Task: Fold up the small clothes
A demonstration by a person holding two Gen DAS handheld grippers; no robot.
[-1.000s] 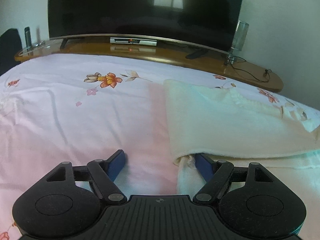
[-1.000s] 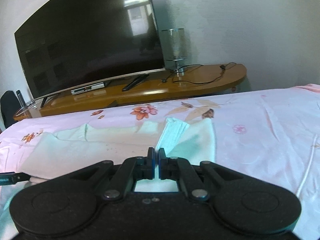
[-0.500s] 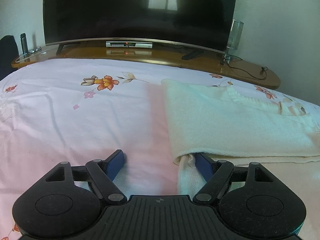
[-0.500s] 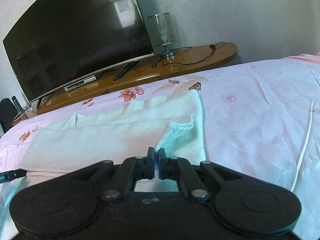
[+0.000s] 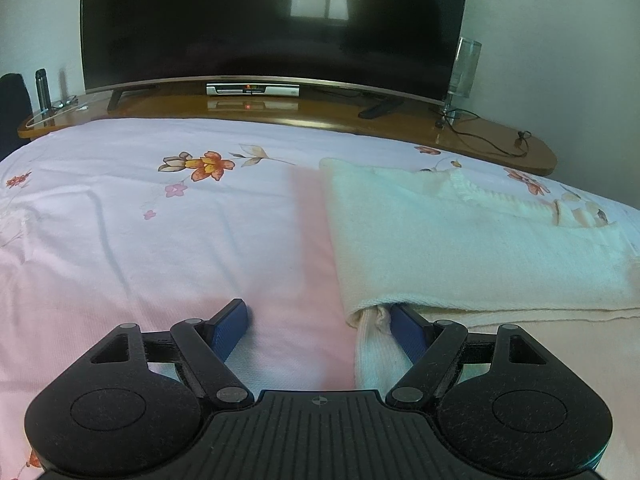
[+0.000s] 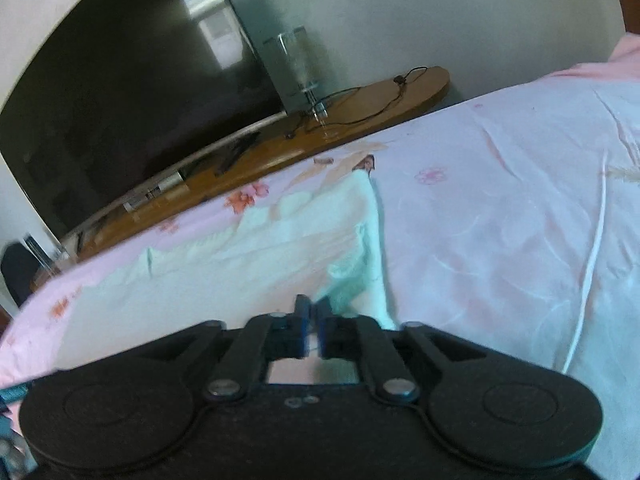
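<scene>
A cream knit garment (image 5: 460, 248) lies partly folded on the pink floral bedsheet (image 5: 160, 240). My left gripper (image 5: 318, 314) is open at the garment's near left corner; its right finger (image 5: 408, 330) sits under the folded edge beside a hanging cuff, and its left finger rests on bare sheet. In the right wrist view the garment (image 6: 248, 264) stretches to the left. My right gripper (image 6: 313, 312) is closed to a thin gap at the garment's right end. Whether cloth is pinched between the pads is unclear.
A wooden TV bench (image 5: 280, 108) with a large dark TV (image 5: 276, 20), a set-top box and a glass lamp (image 5: 464, 68) stands beyond the bed's far edge. A cable (image 5: 492, 140) trails on the bench. Bare sheet lies left of the garment.
My right gripper has tilted and swung so the view rolls, staying closed at the garment's right end. The garment's upper layer now lies flatter. My left gripper has barely moved.
</scene>
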